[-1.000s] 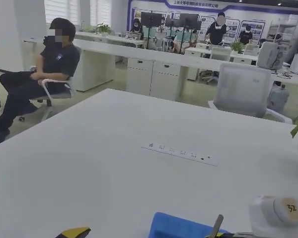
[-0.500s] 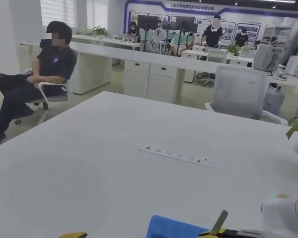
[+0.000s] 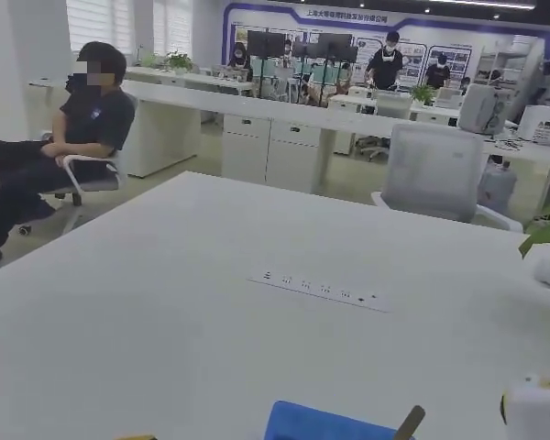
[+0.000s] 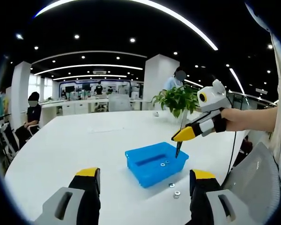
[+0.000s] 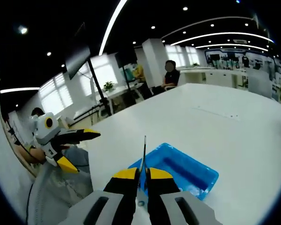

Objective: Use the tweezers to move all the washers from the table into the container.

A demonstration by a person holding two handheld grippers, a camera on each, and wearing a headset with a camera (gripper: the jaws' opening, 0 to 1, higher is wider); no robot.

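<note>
Left gripper view: white desk [image 4: 75, 140] carries blue plastic container [image 4: 154, 176] at centre; left gripper [image 4: 145, 175] jaws gape at bottom, right gripper [image 4: 181, 136] jaws clench slim metal tweezers [image 4: 178, 149] above it; two small metal washers [image 4: 177, 193] lie just below-right.

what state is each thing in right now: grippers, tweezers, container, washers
container: upright on the table, top open
washers inside: two, lying flat
washers outside: two, on the table beside the container
tweezers: tips pointing down over the container
right gripper: shut on the tweezers
left gripper: open, empty
</note>
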